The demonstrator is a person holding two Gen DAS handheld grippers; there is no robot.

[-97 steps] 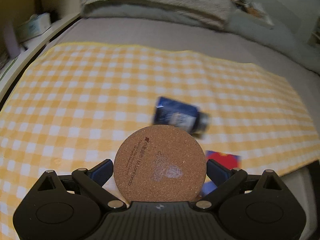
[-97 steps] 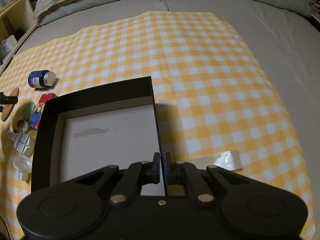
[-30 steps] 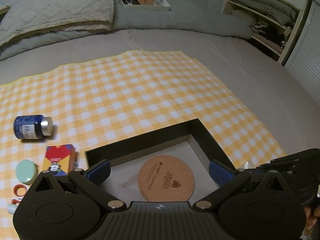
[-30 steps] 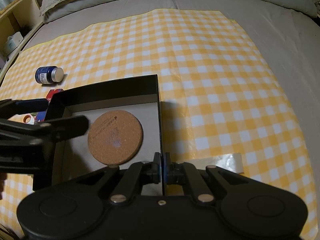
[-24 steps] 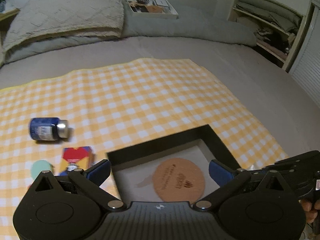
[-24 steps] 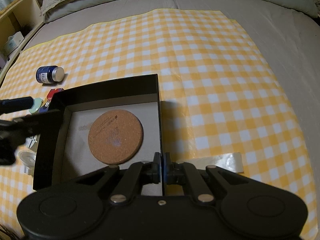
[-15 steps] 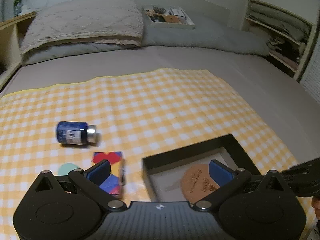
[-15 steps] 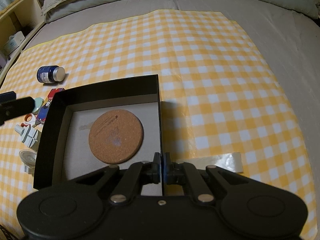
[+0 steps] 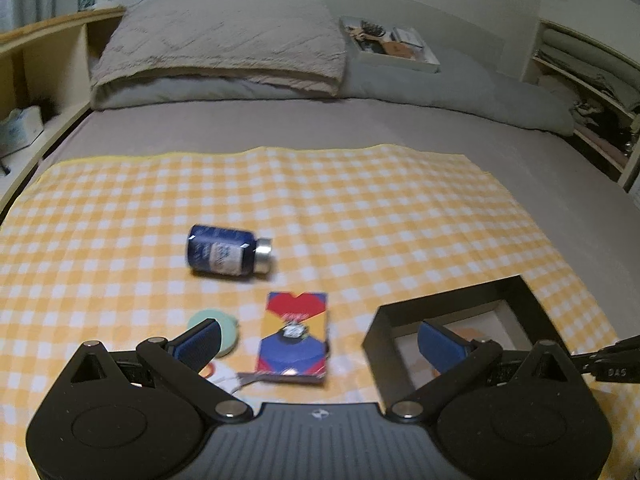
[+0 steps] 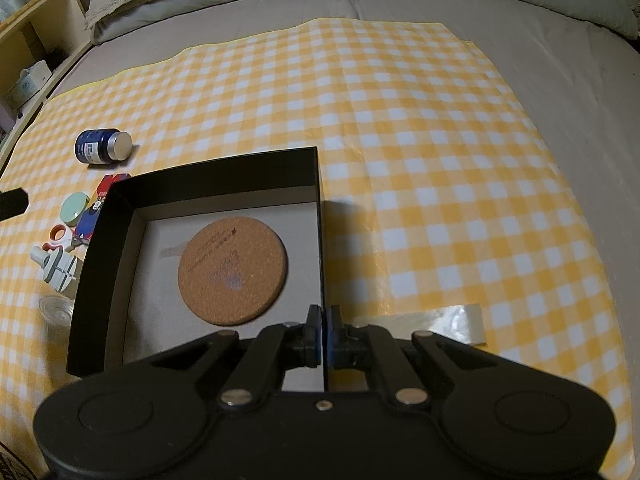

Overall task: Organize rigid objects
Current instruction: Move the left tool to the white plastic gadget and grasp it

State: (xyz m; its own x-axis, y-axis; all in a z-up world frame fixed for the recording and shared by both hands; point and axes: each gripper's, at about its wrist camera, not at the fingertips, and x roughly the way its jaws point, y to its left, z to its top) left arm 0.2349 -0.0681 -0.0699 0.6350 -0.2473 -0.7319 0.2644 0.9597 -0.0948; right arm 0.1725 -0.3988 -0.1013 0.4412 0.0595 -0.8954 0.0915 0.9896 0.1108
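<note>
The cork coaster (image 10: 233, 270) was held in the left gripper (image 9: 318, 338) a moment ago, and now it lies flat inside the black box (image 10: 224, 174) — the left gripper has let go and swung away to the small things beside the box. Its fingers (image 9: 199, 342) are spread wide with nothing between them. The right gripper (image 10: 323, 338) has its fingers pinched tight on the box's right wall, holding the box steady on the yellow checked cloth (image 10: 420, 140) on the bed. The coaster is the only thing in the box so far. Outside it, to the left, lie a colourful little card box (image 9: 294, 338), a blue bottle (image 9: 228, 251) on its side, a green round lid (image 9: 212, 330), a small orange ring (image 10: 59, 233), a white plastic piece (image 10: 56, 266) and a small clear cup (image 10: 56, 310). The card box sits right between the open left fingers, so it looks like the next thing to pick up. It is probably light and stiff with flat sides — squeezing its two long sides should hold it well. The bottle is round and smooth, so it may roll away; its middle is the best place to hold.
</note>
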